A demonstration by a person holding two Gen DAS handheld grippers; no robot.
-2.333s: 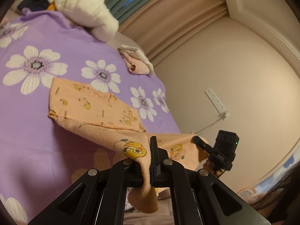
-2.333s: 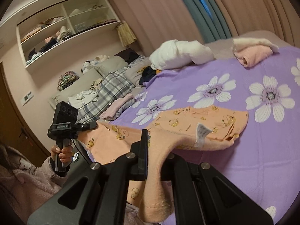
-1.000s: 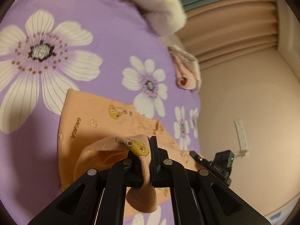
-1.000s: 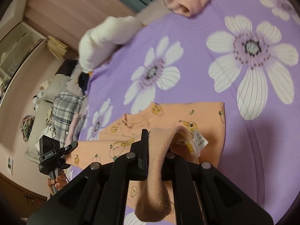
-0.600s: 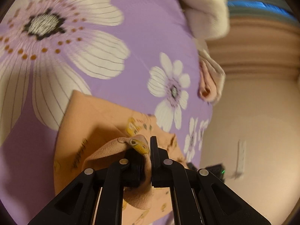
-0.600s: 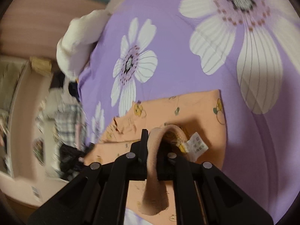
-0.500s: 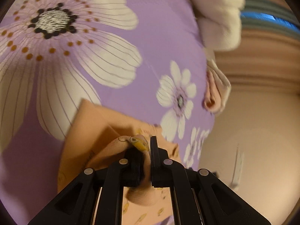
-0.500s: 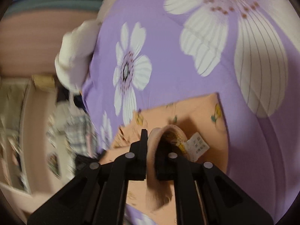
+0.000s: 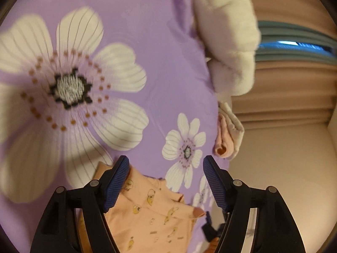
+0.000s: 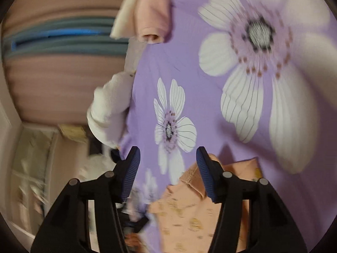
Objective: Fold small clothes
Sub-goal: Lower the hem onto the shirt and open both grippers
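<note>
1. Both tongs have just been opening: the left tongs [image 9: 164, 181] and the right tongs [image 10: 167, 171] stand spread, with nothing pinched between the pads.
2. Released, the orange printed garment [image 9: 147, 213] lies folded on the purple flowered bedspread [image 9: 147, 42], below the tongs' tips.
3. Beyond the garment, at the bedspread's far edge, sit a rolled pink cloth [image 9: 224, 141] and a white fluffy bundle [image 9: 227, 35].
</note>
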